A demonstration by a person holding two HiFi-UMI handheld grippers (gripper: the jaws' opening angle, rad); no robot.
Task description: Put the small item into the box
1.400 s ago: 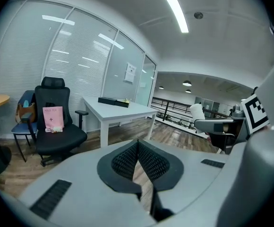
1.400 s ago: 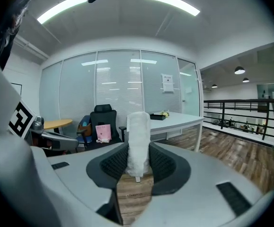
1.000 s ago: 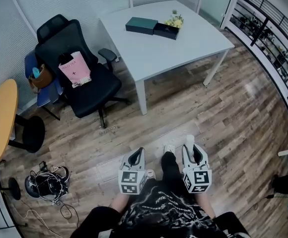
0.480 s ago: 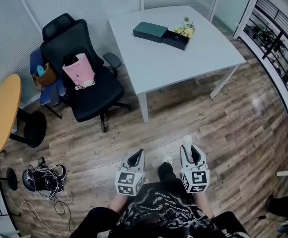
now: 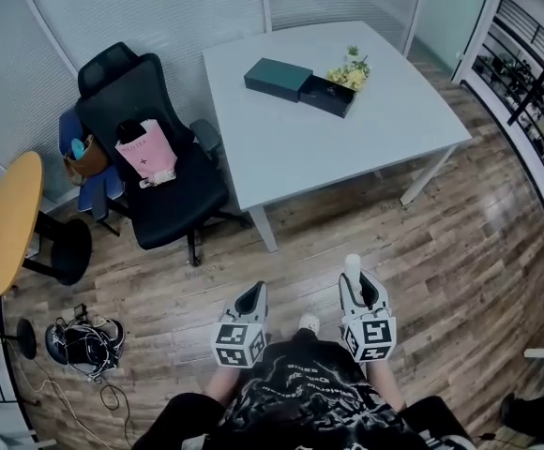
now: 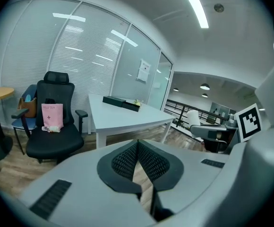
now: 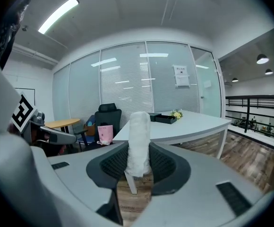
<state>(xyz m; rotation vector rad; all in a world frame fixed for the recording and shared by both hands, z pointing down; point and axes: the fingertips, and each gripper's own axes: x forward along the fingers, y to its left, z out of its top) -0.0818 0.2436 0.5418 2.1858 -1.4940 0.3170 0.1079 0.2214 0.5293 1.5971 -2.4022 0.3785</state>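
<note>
Table [image 5: 347, 148] nearer now; white roll [image 7: 139, 141] lengthwise toward it, pinched by right claw [image 7: 138, 161]; left claw [image 6: 138, 146] pressed together.

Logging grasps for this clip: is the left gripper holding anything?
No, the left gripper has its jaws shut tip to tip, with nothing between them.

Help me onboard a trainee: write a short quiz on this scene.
1. True or false: the jaws of the left gripper are together with nothing between them.
2. What does the right gripper hold? A) a white fluffy roll B) a pink paper bag C) nothing
3. Fill in: the open black rectangular box sits on a table coloured ___.
Key: 1 true; 2 A; 3 white.
</note>
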